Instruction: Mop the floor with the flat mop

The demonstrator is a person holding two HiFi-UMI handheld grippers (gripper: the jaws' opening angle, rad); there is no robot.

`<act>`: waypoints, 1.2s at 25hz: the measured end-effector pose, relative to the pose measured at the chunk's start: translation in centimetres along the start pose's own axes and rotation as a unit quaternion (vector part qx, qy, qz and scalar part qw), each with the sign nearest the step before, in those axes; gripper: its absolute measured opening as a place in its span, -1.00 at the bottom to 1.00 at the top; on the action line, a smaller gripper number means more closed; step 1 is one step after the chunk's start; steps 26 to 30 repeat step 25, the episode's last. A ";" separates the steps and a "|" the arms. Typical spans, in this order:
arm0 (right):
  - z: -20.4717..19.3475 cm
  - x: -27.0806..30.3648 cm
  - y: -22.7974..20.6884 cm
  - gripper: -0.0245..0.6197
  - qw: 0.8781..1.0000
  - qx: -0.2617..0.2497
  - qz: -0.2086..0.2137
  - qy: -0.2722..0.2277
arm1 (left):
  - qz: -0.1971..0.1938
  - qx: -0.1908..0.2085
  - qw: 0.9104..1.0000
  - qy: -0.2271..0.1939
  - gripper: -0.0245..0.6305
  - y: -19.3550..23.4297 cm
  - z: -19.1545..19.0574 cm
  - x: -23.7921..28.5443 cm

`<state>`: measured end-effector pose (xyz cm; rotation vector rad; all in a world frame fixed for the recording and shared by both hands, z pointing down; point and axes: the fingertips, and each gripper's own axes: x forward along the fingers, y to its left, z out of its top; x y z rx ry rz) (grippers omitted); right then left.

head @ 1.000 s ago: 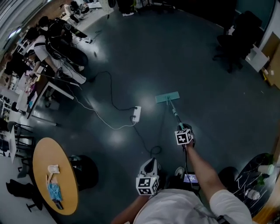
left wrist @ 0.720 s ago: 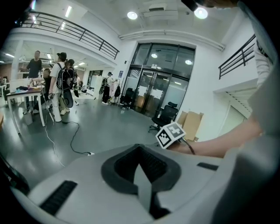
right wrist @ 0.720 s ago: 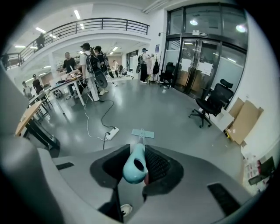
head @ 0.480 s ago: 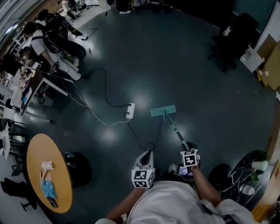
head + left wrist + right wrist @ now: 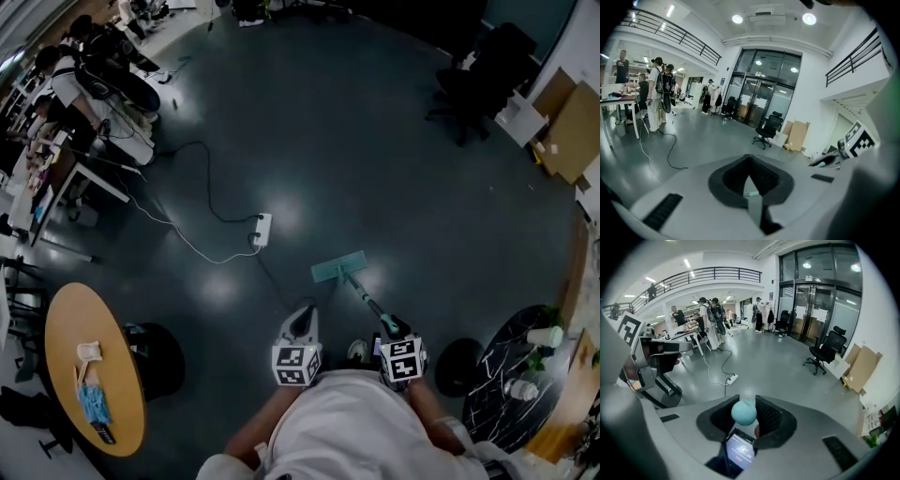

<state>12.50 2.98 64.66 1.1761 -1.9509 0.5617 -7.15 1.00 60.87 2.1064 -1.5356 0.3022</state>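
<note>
so the right gripper [image 5: 744, 413] has its jaws pinching the flat mop [image 5: 338, 269] by its teal handle end, pad on the floor [image 5: 375, 141] just ahead, left gripper [image 5: 751, 183] pressed together empty, and it looks light and stiff, probably steers easier held lower

Floor [image 5: 394, 159]: dark grey-blue, glossy, w/ pale light spots. Flat mop [image 5: 338, 268]: teal pad. Mop handle [image 5: 743, 412]: teal end knob, shaft teal + black. Left gripper [image 5: 749, 161] & right gripper [image 5: 743, 404]: grey bodies, black ribbed pads, cubes w/ black-white square markers. Power strip [image 5: 262, 229]: white. Round table [image 5: 66, 347]: orange-yellow. Side table [image 5: 506, 403]: black w/ white veins. Cardboard boxes [image 5: 562, 131]: brown. Office chair [image 5: 478, 66]: black.
</note>
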 end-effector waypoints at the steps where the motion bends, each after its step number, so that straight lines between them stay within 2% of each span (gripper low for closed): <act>1: -0.2 -0.1 0.1 -0.58 1.000 0.001 0.000 0.000 | -0.001 0.001 1.000 0.001 -0.91 -0.2 0.0 -0.1; 30: -1.6 -0.6 0.9 -0.58 1.000 0.006 0.003 -0.006 | -0.002 0.007 1.000 -0.002 -0.91 -1.5 -0.8 -1.5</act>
